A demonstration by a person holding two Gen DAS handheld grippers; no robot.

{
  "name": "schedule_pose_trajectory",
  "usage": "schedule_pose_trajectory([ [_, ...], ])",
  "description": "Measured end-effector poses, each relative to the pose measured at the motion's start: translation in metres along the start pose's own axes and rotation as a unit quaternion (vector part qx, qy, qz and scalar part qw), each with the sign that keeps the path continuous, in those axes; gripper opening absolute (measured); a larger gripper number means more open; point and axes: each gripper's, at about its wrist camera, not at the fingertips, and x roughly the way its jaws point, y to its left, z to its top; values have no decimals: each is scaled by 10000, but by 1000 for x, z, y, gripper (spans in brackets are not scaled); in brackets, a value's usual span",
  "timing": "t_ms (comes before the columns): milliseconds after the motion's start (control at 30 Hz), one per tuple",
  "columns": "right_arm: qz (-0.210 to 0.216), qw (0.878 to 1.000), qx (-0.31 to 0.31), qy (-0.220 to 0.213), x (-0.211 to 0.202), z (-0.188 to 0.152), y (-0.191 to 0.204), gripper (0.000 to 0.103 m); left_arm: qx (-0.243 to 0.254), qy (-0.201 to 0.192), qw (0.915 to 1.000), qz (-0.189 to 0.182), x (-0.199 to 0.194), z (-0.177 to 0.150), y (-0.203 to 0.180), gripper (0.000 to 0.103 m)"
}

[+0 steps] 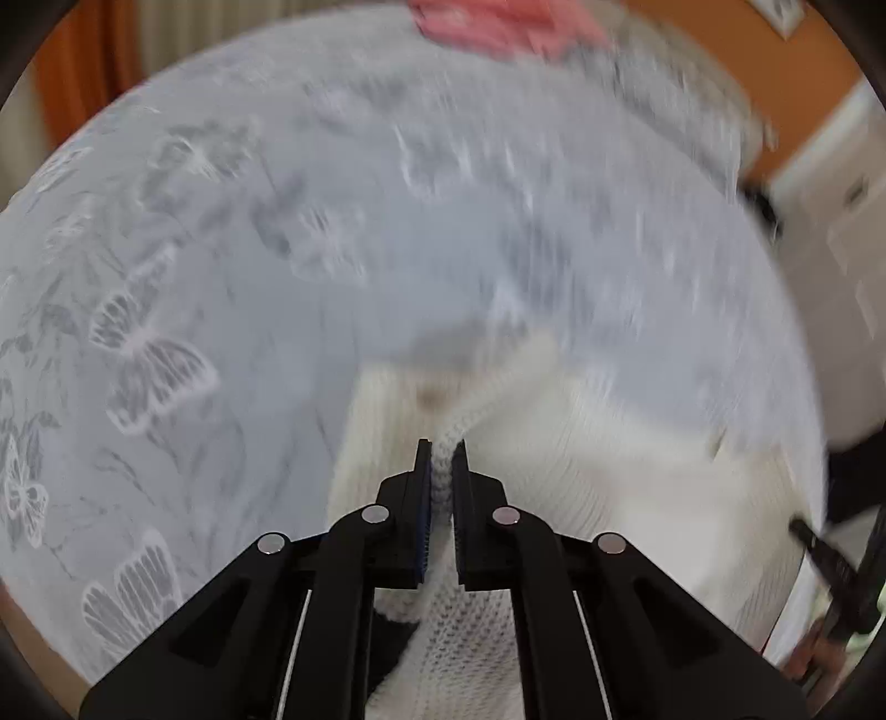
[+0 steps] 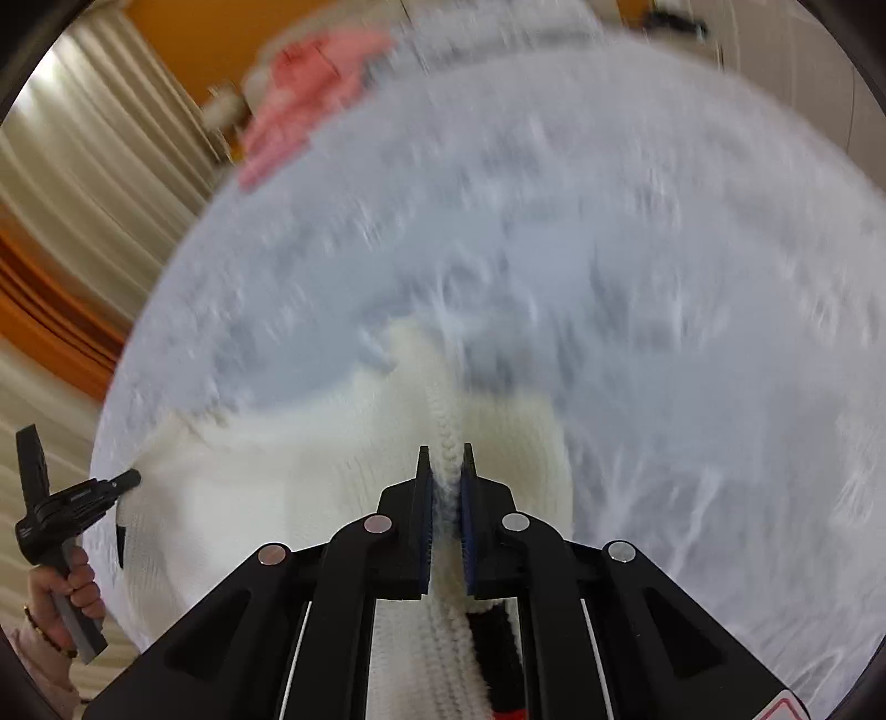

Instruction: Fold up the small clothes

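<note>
Both grippers, left gripper (image 1: pixel 441 448) and right gripper (image 2: pixel 445 454), have jaws clamped on my white knit garment (image 1: pixel 581 476); uneven pulling risks slippage.

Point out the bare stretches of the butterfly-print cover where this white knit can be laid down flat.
Widest bare patch: the cover between the white knit and the pink clothes at the far edge. In the right wrist view, cover right of the knit also lies bare. Crowded: the near edge, where the left gripper and right gripper pinch it.
</note>
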Motion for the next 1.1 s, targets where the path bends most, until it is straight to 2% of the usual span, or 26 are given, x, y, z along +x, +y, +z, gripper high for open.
schedule_pose_trajectory([
  [33,-121,9999,-82,-29,2,2,-1,8,-56,-3,9999,129,2,3,3,6],
  [67,-369,9991,-109,190,16,2,-7,9,-78,83,9997,227,8,4,6,6],
  [100,-476,9976,-28,493,32,1,-16,11,-105,330,9989,328,22,3,12,7],
  [133,-505,9953,129,811,45,-1,-25,12,-91,505,9981,345,30,2,14,9],
  [167,-486,9943,279,905,46,-3,-30,13,-77,512,9979,387,30,1,16,11],
  [233,-335,9979,378,400,13,-10,-27,17,-85,265,9993,241,10,-1,14,13],
  [333,-58,9994,330,3,-30,-32,-18,20,122,-68,9998,153,-30,-14,5,27],
  [367,206,9992,331,1,-42,-49,-10,20,208,-164,9996,48,-42,-25,-1,32],
  [467,465,9979,184,408,-37,-83,15,16,569,-25,9983,-114,-49,-58,-26,35],
  [533,328,9971,-86,688,-23,-99,28,14,860,174,9961,-43,-38,-85,-43,36],
  [600,-352,9940,-266,1000,-1,-120,16,8,1004,461,9934,306,-19,-105,-48,36],
  [633,-547,9925,-123,1087,4,-127,1,0,986,593,9916,590,-8,-112,-45,36],
  [667,-436,9918,282,1168,7,-136,-22,0,939,718,9894,847,1,-117,-40,36],
  [733,21,9895,941,1095,1,-145,-51,0,877,572,9916,759,5,-123,-29,38],
  [767,16,9880,1059,1128,-2,-147,-55,0,945,566,9908,788,4,-125,-30,38],
  [833,-315,9900,733,1162,-12,-139,-36,0,1065,619,9880,928,1,-123,-39,38],
  [867,-399,9936,396,984,-24,-130,-13,1,945,623,9898,861,-7,-119,-42,36],
  [900,-301,9958,184,844,-31,-124,4,2,822,567,9922,744,-13,-117,-41,37],
  [933,-141,9969,-3,771,-35,-118,22,2,708,467,9945,621,-19,-114,-40,42],
  [967,59,9966,-251,779,-34,-110,48,2,663,373,9952,619,-24,-114,-39,52],
  [1000,183,9956,-405,822,-30,-107,63,2,688,360,9941,760,-23,-114,-37,57],
  [1033,313,9941,-544,879,-22,-104,78,2,714,439,9925,893,-16,-115,-35,59],
  [1100,432,9889,-861,1130,9,-97,106,2,670,709,9909,930,-3,-120,-26,59],
])
